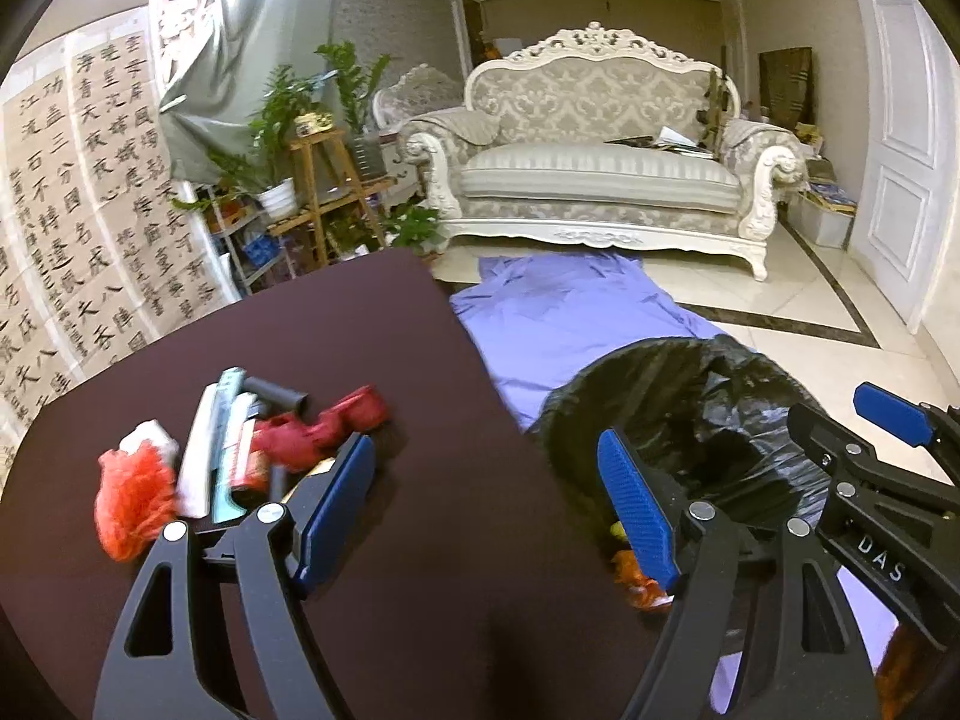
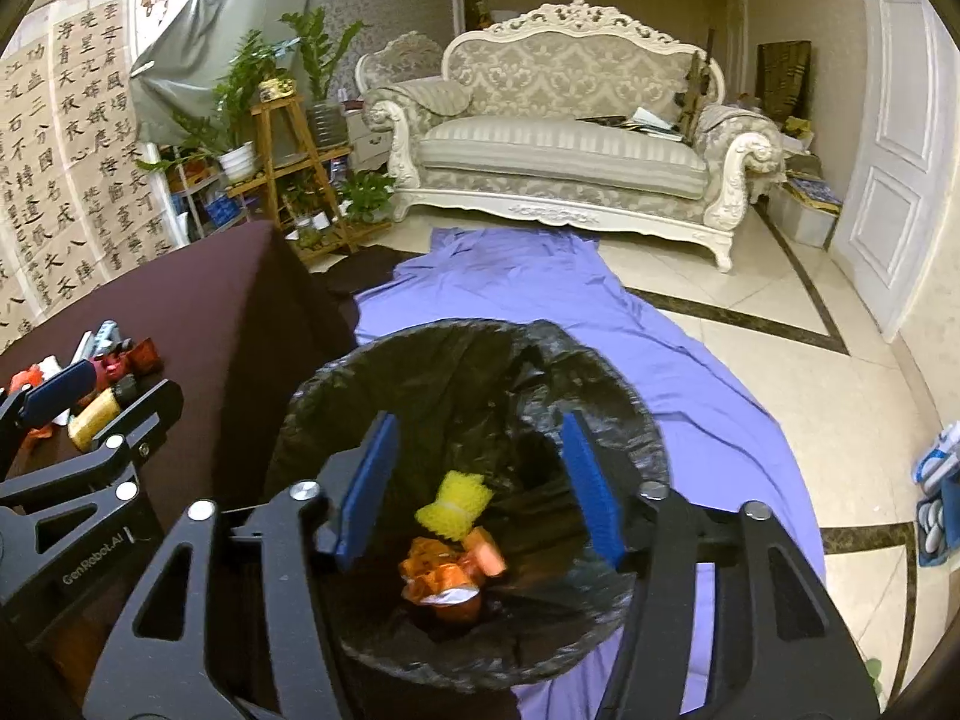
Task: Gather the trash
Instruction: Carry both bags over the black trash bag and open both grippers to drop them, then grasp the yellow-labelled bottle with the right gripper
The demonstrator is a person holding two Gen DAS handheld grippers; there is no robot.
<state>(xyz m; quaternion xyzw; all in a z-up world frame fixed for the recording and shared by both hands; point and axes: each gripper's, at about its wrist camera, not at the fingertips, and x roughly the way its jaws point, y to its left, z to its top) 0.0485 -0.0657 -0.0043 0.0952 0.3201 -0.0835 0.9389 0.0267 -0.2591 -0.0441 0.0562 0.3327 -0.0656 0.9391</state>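
The right tongs (image 2: 480,486) are hanging wide and empty over the bin (image 2: 336,384), partly hiding its trash (image 2: 450,564); the left tongs (image 1: 486,510), wide, are pointing at twelve o'clock over the surface (image 1: 360,312).

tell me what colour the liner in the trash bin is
Black, a glossy plastic liner; clearest in the right wrist view.

black-lined trash bin (image 2: 468,480) at lower centre holding yellow mesh (image 2: 454,504) and orange wrappers (image 2: 447,570), mixed red, white litter pile (image 1: 240,444) on tabletop (image 1: 420,540), left of frame
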